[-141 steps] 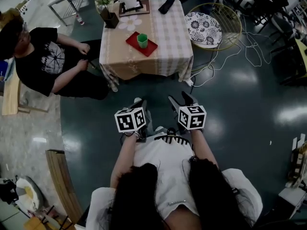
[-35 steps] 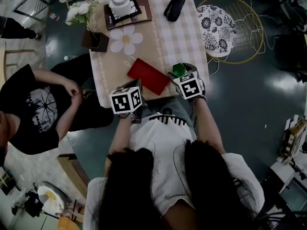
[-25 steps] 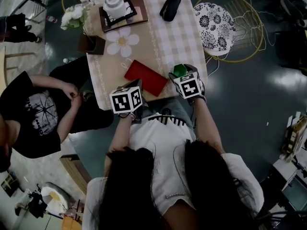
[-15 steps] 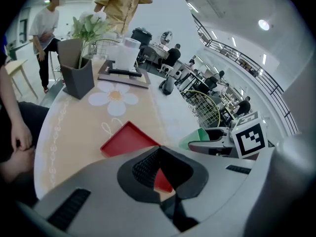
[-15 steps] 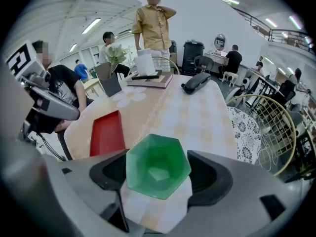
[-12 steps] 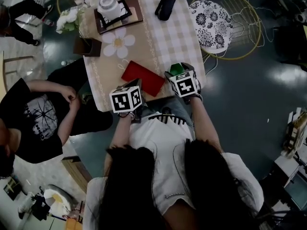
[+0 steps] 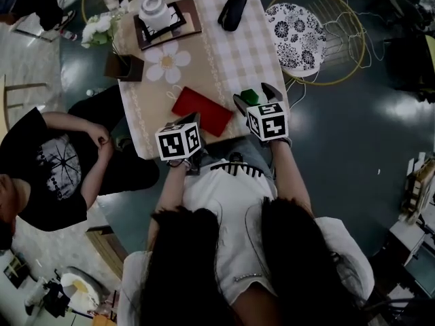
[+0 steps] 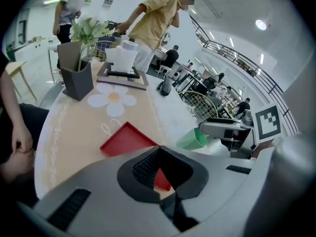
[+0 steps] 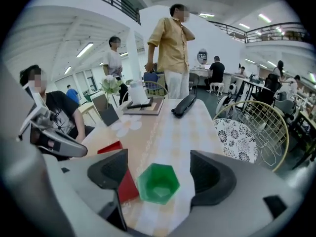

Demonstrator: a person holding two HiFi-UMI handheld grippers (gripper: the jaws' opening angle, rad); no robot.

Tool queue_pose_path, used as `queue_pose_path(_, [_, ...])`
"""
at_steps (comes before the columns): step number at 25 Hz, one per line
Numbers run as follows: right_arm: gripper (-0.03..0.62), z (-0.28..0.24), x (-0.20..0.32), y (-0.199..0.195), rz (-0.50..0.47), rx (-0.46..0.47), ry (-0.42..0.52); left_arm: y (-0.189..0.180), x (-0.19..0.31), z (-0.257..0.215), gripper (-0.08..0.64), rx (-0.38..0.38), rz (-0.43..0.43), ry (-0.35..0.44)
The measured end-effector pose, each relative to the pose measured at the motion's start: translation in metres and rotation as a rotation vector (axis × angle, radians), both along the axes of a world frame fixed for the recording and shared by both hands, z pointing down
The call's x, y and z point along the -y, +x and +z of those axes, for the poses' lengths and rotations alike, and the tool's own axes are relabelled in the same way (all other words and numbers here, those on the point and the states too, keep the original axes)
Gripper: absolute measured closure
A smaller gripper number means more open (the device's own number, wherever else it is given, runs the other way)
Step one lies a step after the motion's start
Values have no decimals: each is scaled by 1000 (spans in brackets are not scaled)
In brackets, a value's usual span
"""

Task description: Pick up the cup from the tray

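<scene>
The green six-sided cup (image 7: 250,97) stands upright on the checked cloth, just right of the empty red tray (image 7: 202,111). My right gripper (image 7: 256,98) straddles it. Its jaws are opening, and in the right gripper view the cup (image 9: 158,183) sits between the two pads with a gap on each side. The red tray (image 9: 127,185) shows beside the left pad. My left gripper (image 7: 182,141) hovers at the table's near edge by the tray's near corner, and its pads meet at the tips with nothing held. From the left gripper (image 8: 159,149) I see the tray (image 8: 123,138) and the cup (image 8: 192,139).
On the table's (image 7: 238,53) far half are a flower-shaped mat (image 7: 166,61), a dark planter with flowers (image 7: 122,65), a wooden board with a white jar (image 7: 155,11) and a black case (image 7: 232,8). A seated person (image 7: 51,161) is at the left, a patterned chair (image 7: 293,38) at the right.
The cup, on the tray in the oldest frame, now stands on the cloth to the tray's right. Over the last second the right gripper's jaws have spread away from it.
</scene>
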State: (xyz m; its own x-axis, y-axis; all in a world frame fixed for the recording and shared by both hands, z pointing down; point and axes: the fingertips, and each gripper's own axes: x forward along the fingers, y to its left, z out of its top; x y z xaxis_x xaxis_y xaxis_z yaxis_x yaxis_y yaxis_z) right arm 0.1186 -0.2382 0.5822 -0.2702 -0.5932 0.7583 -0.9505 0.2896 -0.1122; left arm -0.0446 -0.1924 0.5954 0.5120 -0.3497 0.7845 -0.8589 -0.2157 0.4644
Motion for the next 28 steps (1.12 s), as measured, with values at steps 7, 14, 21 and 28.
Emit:
queue_pose_path(7, [229,-49,-5,-13,91,184,136,2,0,-21,552,-30,-4,64])
queue_pose_path(14, [531,-66,-23,-33,97,145,194,5,-8,-39,552,-57,5,126])
queue_pose_path(21, [581,-71,-43,-48,96,183,206,4,-23,-50,552,-71,-4,159])
queue_pose_path(28, [583,-64,-62,-45,111,92,191,1,-35,-58,552,-76,-3,194])
